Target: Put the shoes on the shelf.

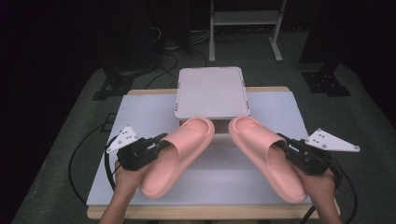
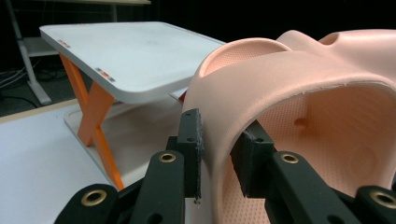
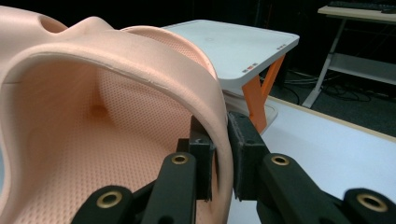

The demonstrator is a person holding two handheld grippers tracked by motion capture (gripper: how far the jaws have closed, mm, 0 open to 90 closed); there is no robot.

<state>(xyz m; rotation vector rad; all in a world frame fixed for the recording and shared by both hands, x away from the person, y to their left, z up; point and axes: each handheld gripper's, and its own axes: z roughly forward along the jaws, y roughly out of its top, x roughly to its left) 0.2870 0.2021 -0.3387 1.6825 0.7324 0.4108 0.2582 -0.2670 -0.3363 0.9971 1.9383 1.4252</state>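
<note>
- We've got the left gripper (image 1: 156,142) clamped on the strap wall of the left slipper (image 1: 180,156), one jaw inside, one outside
- Same deal on the other side: the right gripper (image 1: 286,144) is pinched shut on the right slipper (image 1: 268,156) by its strap edge
- Both slippers sit on the white table (image 1: 280,112), toes at the little white stand (image 1: 212,91) (orange legs)
- We'd guess they're light, squishy foam, so the strap rim is the spot to hold, though it may flex

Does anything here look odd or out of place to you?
Nothing is damaged or spilled. The two pink slippers splay apart in a V, toes toward the white stand, each pinched at its strap by tongs.
</note>
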